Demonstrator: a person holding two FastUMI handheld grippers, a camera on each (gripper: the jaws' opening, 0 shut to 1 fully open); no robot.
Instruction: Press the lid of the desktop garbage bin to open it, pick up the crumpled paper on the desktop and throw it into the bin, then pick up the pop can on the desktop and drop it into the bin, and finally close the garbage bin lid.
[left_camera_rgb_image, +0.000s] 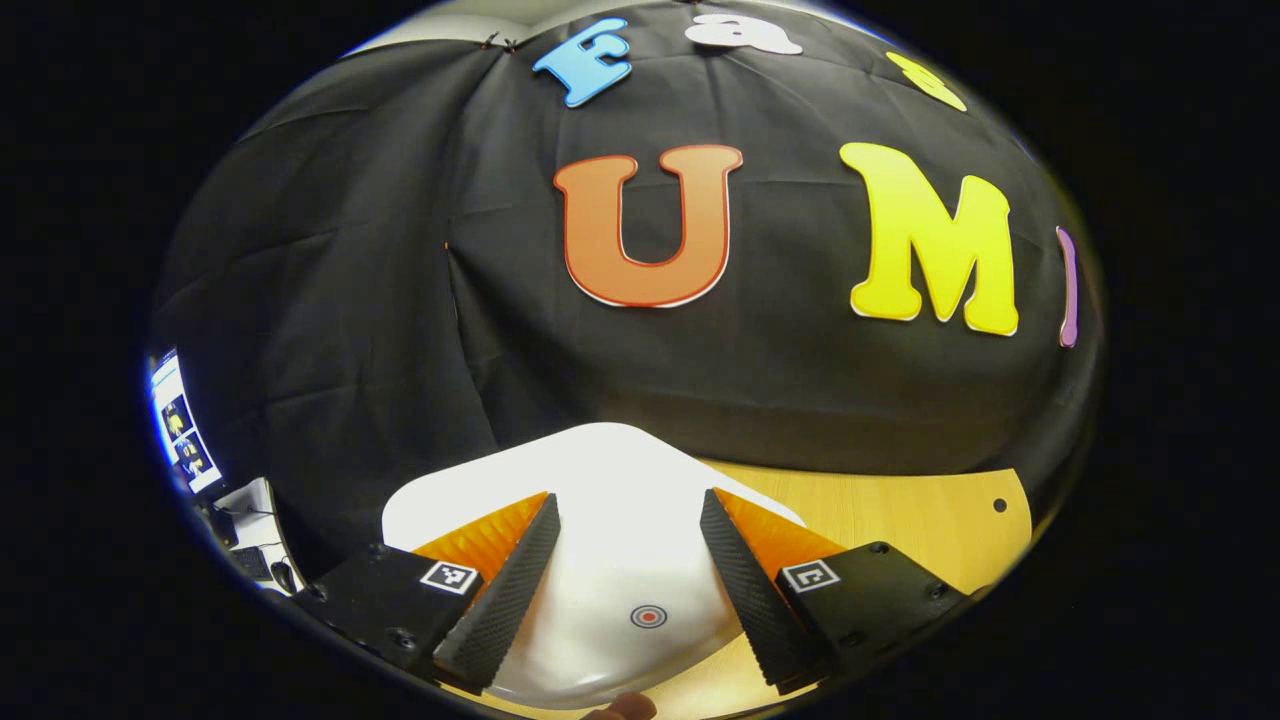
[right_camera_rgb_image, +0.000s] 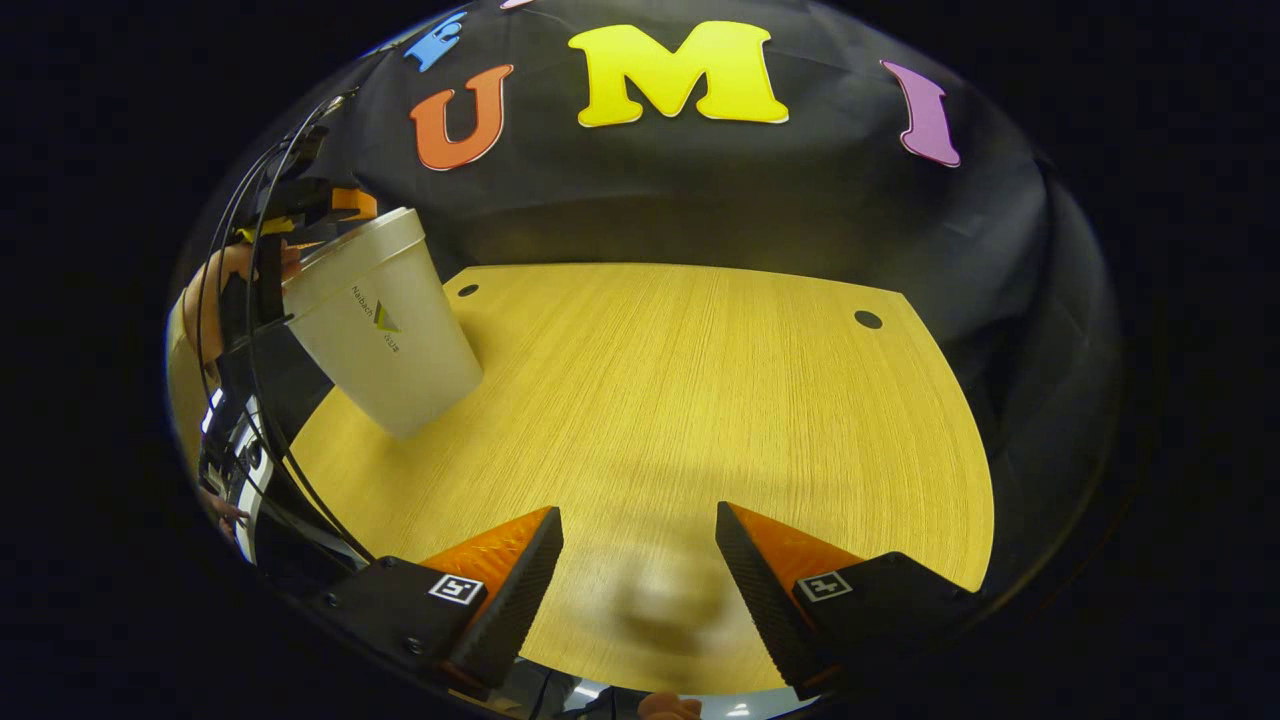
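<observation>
The desktop bin's white lid (left_camera_rgb_image: 620, 560) lies flat right under my left gripper (left_camera_rgb_image: 629, 497), which is open with its fingers spread over the lid. A small red ring mark (left_camera_rgb_image: 648, 616) sits on the lid between the fingers. In the right gripper view the pale bin (right_camera_rgb_image: 385, 325) stands at the table's left, lid down, with the left gripper (right_camera_rgb_image: 300, 210) and the hand holding it (right_camera_rgb_image: 215, 275) at its top. Whether that gripper touches the lid I cannot tell. My right gripper (right_camera_rgb_image: 638, 510) hangs open over bare wood, nothing between its fingers.
The wooden table (right_camera_rgb_image: 700, 400) has small round holes near its far corners (right_camera_rgb_image: 868, 320). Black cloth walls close it in at the back and right. A lit screen (left_camera_rgb_image: 180, 425) and cables (right_camera_rgb_image: 250, 300) are off the left side.
</observation>
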